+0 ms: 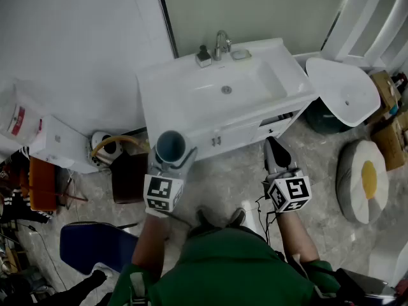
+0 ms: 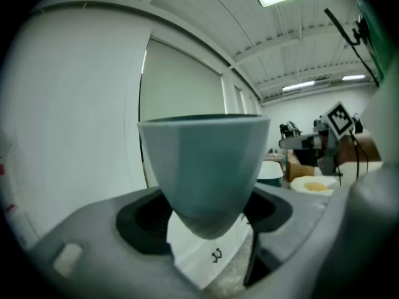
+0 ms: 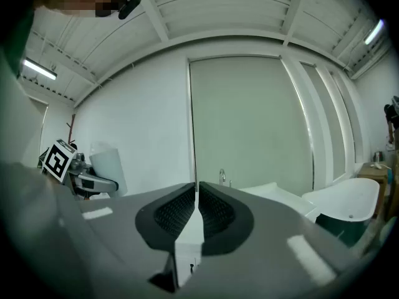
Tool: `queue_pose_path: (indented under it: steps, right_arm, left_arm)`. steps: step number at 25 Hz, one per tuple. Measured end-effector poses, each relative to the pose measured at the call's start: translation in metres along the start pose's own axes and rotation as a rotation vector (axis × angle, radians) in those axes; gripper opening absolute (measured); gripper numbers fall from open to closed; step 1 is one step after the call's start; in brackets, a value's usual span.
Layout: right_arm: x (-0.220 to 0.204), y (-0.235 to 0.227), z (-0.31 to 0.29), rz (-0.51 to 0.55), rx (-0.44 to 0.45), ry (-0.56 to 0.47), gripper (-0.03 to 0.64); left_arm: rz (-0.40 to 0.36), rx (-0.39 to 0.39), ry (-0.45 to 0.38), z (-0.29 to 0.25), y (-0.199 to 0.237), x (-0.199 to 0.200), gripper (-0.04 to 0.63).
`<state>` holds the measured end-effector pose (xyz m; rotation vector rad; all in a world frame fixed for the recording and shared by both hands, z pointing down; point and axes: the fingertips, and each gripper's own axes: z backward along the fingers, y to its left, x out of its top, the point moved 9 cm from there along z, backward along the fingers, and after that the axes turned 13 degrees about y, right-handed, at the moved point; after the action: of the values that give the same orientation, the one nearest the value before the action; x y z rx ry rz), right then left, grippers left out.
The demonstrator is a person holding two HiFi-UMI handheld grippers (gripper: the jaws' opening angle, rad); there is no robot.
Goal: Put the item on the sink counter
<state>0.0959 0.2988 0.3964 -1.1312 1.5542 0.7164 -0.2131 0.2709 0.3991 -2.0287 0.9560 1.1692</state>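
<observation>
The left tongs point(image 2: 206, 215) pinch a blue-grey cup point(image 2: 202, 167). It stands upright between the two dark pads, which press on its lower sides, with its open mouth up. In the head view the cup point(image 1: 170, 145) is held in the air, in front of the white sink's point(image 1: 227, 89) front left corner and above the floor. It is not on the surface point(image 1: 167, 87).

The right tongs point(image 3: 196, 212) are pressed together, with only a thin slit between the ribbed pads and nothing in them. They hang level in front of the cabinet below the sink, to the right of the cup and well apart from it.

At the back edge of the surface stands a tap point(image 1: 221, 43). A small dark-topped bottle point(image 1: 203, 56) is just to its left and a soap dish point(image 1: 241, 55) just to its right. Right of the sink unit sits a separate white basin point(image 1: 344, 91), and below it on the floor lies a round cushion point(image 1: 366, 180) with a yellow centre. A blue seat point(image 1: 95, 247) is at the lower left.
</observation>
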Motion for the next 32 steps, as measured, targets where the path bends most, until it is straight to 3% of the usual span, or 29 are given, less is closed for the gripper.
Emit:
queue_pose_path:
  steps: [11, 24, 32]
  right_arm:
    - [0.003, -0.038, 0.025, -0.043, 0.015, -0.042, 0.017]
    - [0.004, -0.09, 0.051, -0.032, 0.052, -0.06, 0.017]
    - [-0.012, -0.112, 0.035, -0.072, 0.035, -0.022, 0.017]
  left_arm:
    - [0.029, 0.031, 0.004, -0.01, -0.029, 0.017, 0.339]
    - [0.084, 0.121, 0.017, -0.01, -0.07, 0.031, 0.339]
    - [0.096, 0.11, 0.046, -0.041, -0.067, 0.029, 0.339]
